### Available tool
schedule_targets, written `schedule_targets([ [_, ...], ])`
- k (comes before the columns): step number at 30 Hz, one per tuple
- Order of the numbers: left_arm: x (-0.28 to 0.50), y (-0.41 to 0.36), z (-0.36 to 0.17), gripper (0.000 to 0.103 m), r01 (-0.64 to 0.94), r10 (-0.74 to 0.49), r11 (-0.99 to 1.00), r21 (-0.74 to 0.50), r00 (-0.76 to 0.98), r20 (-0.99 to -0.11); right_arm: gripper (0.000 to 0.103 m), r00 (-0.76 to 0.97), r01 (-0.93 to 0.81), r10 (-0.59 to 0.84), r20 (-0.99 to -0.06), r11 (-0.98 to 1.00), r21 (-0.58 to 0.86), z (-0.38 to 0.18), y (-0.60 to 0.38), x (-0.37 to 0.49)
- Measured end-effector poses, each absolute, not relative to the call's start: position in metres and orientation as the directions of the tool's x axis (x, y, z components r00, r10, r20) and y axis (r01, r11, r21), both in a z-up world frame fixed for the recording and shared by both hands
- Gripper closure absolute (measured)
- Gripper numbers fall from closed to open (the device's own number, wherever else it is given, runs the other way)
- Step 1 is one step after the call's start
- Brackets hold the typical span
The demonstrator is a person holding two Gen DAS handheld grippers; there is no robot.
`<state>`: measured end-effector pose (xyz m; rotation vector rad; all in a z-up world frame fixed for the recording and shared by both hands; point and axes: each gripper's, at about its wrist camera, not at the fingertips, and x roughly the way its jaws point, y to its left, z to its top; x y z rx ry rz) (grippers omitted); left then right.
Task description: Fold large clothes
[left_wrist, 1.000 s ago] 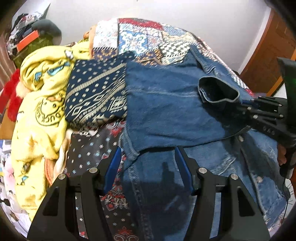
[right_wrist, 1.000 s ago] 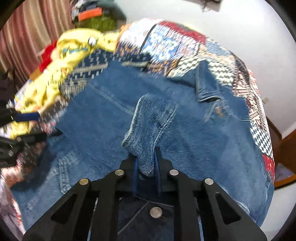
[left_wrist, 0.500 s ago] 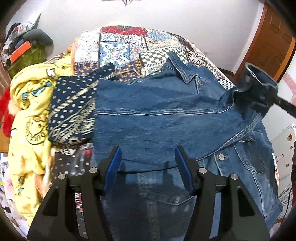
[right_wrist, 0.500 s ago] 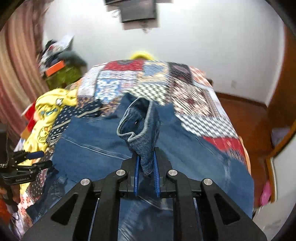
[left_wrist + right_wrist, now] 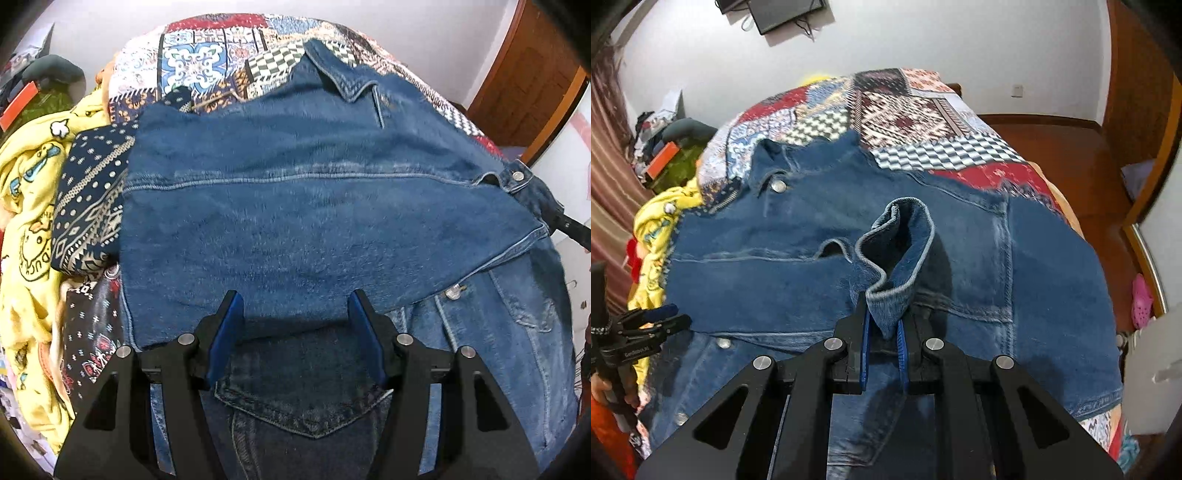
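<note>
A blue denim jacket (image 5: 317,206) lies spread on a patchwork quilt (image 5: 207,62), with one sleeve stretched across its body toward the right. My left gripper (image 5: 295,325) is open and empty, hovering just above the jacket's lower part. My right gripper (image 5: 882,332) is shut on the sleeve cuff (image 5: 897,251), holding it over the jacket (image 5: 1015,273) on its right side. The cuff (image 5: 517,181) shows at the right edge of the left wrist view. The left gripper (image 5: 646,321) shows at the left of the right wrist view.
A yellow printed garment (image 5: 29,206) and a navy patterned cloth (image 5: 88,206) lie left of the jacket. More clutter (image 5: 665,155) is piled by the curtain. Wooden floor (image 5: 1063,147) and a wooden door frame (image 5: 535,74) lie to the right. A monitor (image 5: 786,14) hangs on the wall.
My right gripper has carried the cuff from mid-jacket out to the right and lowered it, drawing the sleeve flat across the body. My left gripper stayed open and moved slightly forward.
</note>
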<state>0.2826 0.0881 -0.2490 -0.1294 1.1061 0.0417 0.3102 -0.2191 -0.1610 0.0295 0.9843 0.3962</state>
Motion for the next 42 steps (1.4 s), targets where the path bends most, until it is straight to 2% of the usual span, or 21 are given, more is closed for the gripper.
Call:
schedule_targets([
  [4, 0.280, 0.091, -0.252, 0.035, -0.118, -0.024, 0.989, -0.088, 0.458, -0.889, 0.092, 0.475, -0.314, 0.325, -0.818, 0.931, 0.187, -0.167, -0.226, 0.307],
  [6, 0.278, 0.091, -0.252, 0.034, -0.121, -0.023, 0.989, -0.088, 0.456, -0.890, 0.091, 0.472, -0.311, 0.305, -0.827, 0.935, 0.168, -0.170, -0.230, 0.306],
  [7, 0.275, 0.089, -0.251, 0.034, -0.119, -0.021, 0.989, -0.084, 0.454, -0.891, 0.086, 0.481, -0.303, 0.282, -0.830, 0.942, 0.145, -0.169, -0.233, 0.304],
  [12, 0.272, 0.083, -0.246, 0.034, -0.102, -0.010, 0.993, -0.060, 0.438, -0.899, 0.085, 0.512, -0.272, 0.206, -0.834, 0.960, 0.070, -0.161, -0.253, 0.298],
  [14, 0.270, 0.078, -0.238, 0.034, -0.094, -0.013, 0.994, -0.063, 0.454, -0.891, 0.078, 0.513, -0.267, 0.216, -0.831, 0.960, 0.085, -0.153, -0.265, 0.295],
  [16, 0.269, 0.071, -0.225, 0.034, -0.082, -0.016, 0.995, -0.063, 0.478, -0.878, 0.056, 0.539, -0.240, 0.219, -0.813, 0.965, 0.101, -0.140, -0.282, 0.288],
  [17, 0.268, 0.068, -0.220, 0.034, -0.076, -0.019, 0.995, -0.064, 0.490, -0.871, 0.049, 0.559, -0.223, 0.215, -0.801, 0.969, 0.104, -0.134, -0.289, 0.285],
  [19, 0.268, 0.061, -0.206, 0.034, -0.063, -0.030, 0.995, -0.074, 0.520, -0.854, 0.028, 0.593, -0.188, 0.202, -0.779, 0.976, 0.110, -0.123, -0.302, 0.280],
  [21, 0.267, 0.052, -0.192, 0.034, -0.047, -0.050, 0.995, -0.090, 0.548, -0.835, 0.020, 0.619, -0.126, 0.183, -0.764, 0.983, 0.134, -0.115, -0.325, 0.273],
  [25, 0.267, 0.037, -0.173, 0.034, -0.017, -0.091, 0.992, -0.124, 0.586, -0.805, 0.017, 0.597, -0.013, 0.194, -0.779, 0.973, 0.232, -0.120, -0.362, 0.269],
  [29, 0.263, 0.022, -0.164, 0.033, 0.019, -0.125, 0.990, -0.142, 0.603, -0.788, 0.017, 0.511, 0.112, 0.246, -0.824, 0.931, 0.347, -0.153, -0.396, 0.271],
  [32, 0.261, 0.015, -0.163, 0.033, 0.044, -0.149, 0.987, -0.154, 0.599, -0.786, 0.017, 0.451, 0.201, 0.305, -0.839, 0.881, 0.429, -0.185, -0.415, 0.272],
  [36, 0.260, 0.012, -0.163, 0.033, 0.051, -0.159, 0.986, -0.159, 0.591, -0.791, 0.017, 0.403, 0.327, 0.423, -0.812, 0.762, 0.560, -0.226, -0.438, 0.274],
  [42, 0.257, 0.014, -0.171, 0.033, 0.028, -0.131, 0.990, -0.140, 0.580, -0.804, 0.016, 0.434, 0.385, 0.415, -0.800, 0.717, 0.581, -0.242, -0.442, 0.285],
])
